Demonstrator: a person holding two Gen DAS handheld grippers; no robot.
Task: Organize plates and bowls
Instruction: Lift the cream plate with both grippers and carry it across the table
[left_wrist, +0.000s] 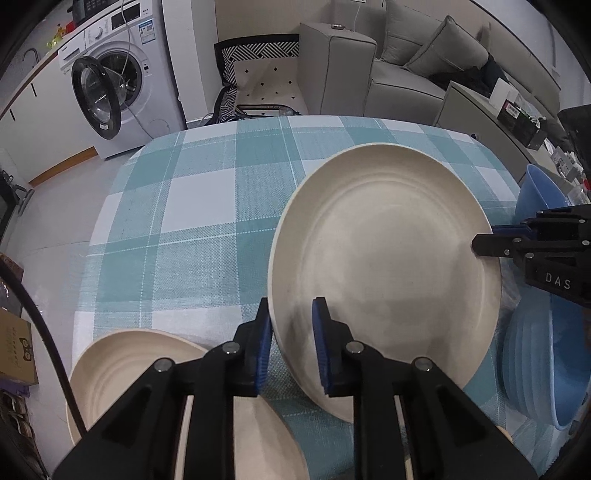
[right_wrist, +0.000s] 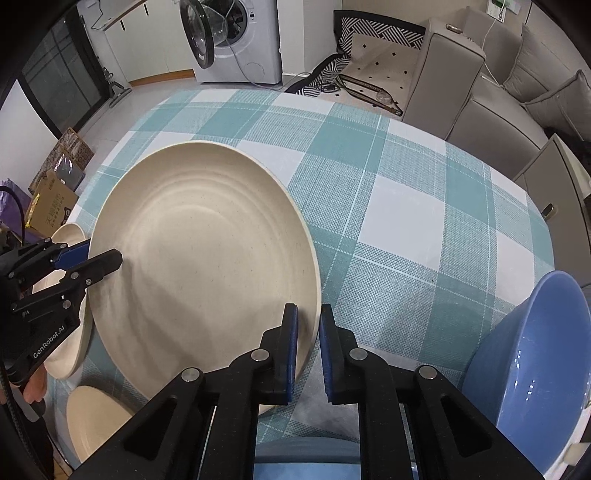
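Observation:
A large cream plate hangs between both grippers and appears raised a little off the checked tablecloth. My left gripper is shut on the plate's left rim, one blue pad above and one below. My right gripper is shut on the opposite rim; it also shows at the right gripper. The left gripper shows on the far rim in the right wrist view. A second cream plate lies near left. Blue bowls sit stacked at the right, and one blue bowl is near right.
Two more cream dishes sit at the table's left edge. Another blue bowl stands at the far right. Beyond the table are a washing machine with its door open, a grey sofa and cardboard boxes on the floor.

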